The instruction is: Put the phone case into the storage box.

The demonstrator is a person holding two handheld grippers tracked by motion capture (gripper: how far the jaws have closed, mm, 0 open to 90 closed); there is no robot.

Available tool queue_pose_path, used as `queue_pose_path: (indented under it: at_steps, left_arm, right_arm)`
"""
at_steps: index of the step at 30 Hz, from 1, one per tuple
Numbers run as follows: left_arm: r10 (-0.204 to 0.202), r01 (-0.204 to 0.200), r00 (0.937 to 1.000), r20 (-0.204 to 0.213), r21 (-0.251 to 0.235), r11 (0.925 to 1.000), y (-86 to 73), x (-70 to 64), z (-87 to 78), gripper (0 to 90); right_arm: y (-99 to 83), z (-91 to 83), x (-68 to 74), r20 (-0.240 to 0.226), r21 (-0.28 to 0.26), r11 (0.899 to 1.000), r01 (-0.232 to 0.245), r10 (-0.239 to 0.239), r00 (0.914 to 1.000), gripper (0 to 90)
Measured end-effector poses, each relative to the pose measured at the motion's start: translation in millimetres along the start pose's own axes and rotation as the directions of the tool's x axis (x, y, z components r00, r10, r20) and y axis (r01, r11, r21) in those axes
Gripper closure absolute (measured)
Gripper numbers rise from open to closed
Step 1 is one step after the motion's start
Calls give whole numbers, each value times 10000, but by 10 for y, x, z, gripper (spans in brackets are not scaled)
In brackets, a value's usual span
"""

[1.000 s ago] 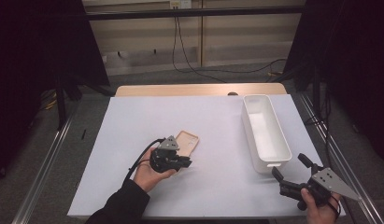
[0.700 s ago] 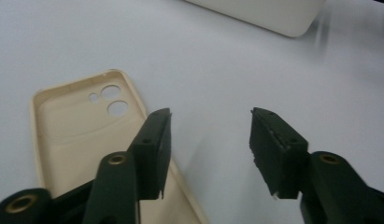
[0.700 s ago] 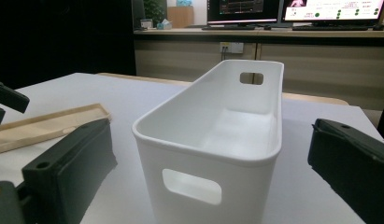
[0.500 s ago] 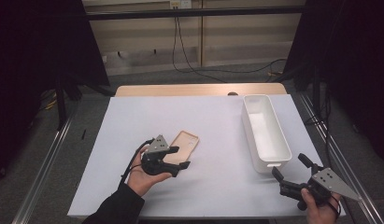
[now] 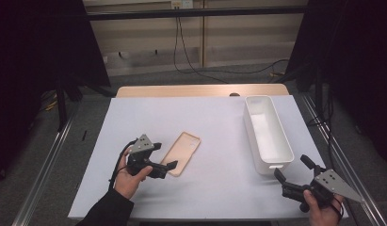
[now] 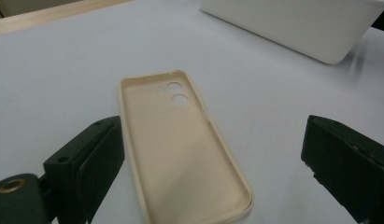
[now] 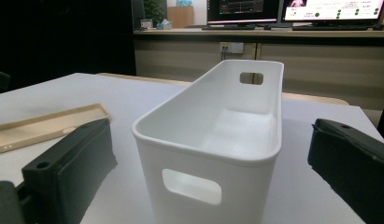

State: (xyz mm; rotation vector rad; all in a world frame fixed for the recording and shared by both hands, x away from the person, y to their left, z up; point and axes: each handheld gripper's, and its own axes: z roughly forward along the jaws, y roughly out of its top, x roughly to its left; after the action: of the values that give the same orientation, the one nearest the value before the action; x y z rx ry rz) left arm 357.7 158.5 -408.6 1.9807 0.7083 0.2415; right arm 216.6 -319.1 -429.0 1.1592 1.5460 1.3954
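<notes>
**Left gripper backs off the phone case as we line up for a grasp**

Our left gripper (image 5: pixel 168 167) now sits at the near end of the tan phone case (image 5: pixel 181 153), its jaws spread wide and holding nothing. A second ago it hovered right over the case; since then we have drawn it back toward ourselves and to the left, so the case lies fully uncovered on the white table (image 5: pixel 214 132). The case itself has not moved: it rests flat, open side up, left of centre, camera holes at its far end. In the left gripper view the case (image 6: pixel 180 149) runs lengthwise between the two jaws, neither touching it.

Our right gripper (image 5: pixel 294 173) has held its place at the near right corner, likewise wide open and empty, pointing at the short end of the white bin (image 5: pixel 268 132). From its own view the bin (image 7: pixel 213 154) stands just ahead, empty, with a handle slot facing us.

We read the pull-back as a re-aim: the case is not yet gripped, and the bin, well apart to the right, looks like its likely destination.
</notes>
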Motion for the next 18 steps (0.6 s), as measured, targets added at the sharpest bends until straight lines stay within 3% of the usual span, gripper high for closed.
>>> queue_pose_path:
  at_steps: [7,12,16,18]
  left_arm:
    - [-898,873,9932,-742,-365,9955,-11,189,-112,59]
    - [-1082,1041,9849,-1349,-366,9939,-9,245,-121,55]
    - [-1131,1131,9858,-1243,-68,9936,-10,275,-65,56]
    - [-1006,1048,9888,-1102,329,9939,5,298,-33,56]
  right_arm:
    - [1,1,2,-12,14,10000,31,-31,10000,0]
    - [1,1,1,7,7,10000,3,-3,10000,0]
    - [1,2,4,-1,3,10000,-8,8,10000,0]
    - [1,3,3,-5,17,10000,12,-12,10000,0]
